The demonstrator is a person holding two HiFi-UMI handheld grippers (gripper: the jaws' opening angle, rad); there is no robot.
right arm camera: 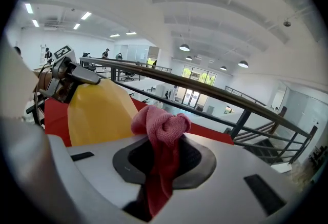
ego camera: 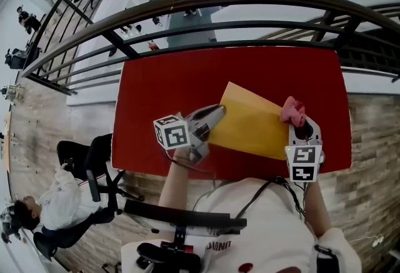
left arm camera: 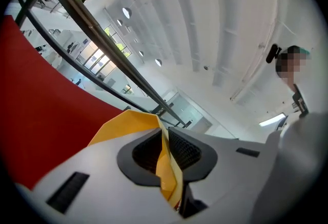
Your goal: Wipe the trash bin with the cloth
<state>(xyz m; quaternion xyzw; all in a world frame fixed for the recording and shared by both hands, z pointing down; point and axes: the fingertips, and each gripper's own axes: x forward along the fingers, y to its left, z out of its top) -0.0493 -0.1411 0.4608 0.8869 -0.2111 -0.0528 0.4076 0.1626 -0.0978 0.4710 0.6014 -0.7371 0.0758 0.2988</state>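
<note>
A yellow trash bin (ego camera: pixel 253 122) lies tilted on the red table (ego camera: pixel 181 78), in front of me. My left gripper (ego camera: pixel 215 114) is at the bin's left edge. In the left gripper view its jaws (left arm camera: pixel 166 154) are shut on the bin's thin yellow wall (left arm camera: pixel 128 123). My right gripper (ego camera: pixel 299 128) stands at the bin's right corner, shut on a bunched pink cloth (ego camera: pixel 292 110). In the right gripper view the cloth (right arm camera: pixel 160 125) sticks up between the jaws, with the yellow bin (right arm camera: pixel 97 113) and the left gripper (right arm camera: pixel 64 77) just beyond on the left.
A curved dark railing (ego camera: pixel 219 0) runs along the table's far side, with a lower floor and people beyond it. A seated person (ego camera: pixel 56 197) and black chair parts (ego camera: pixel 181 218) are near the table's front edge.
</note>
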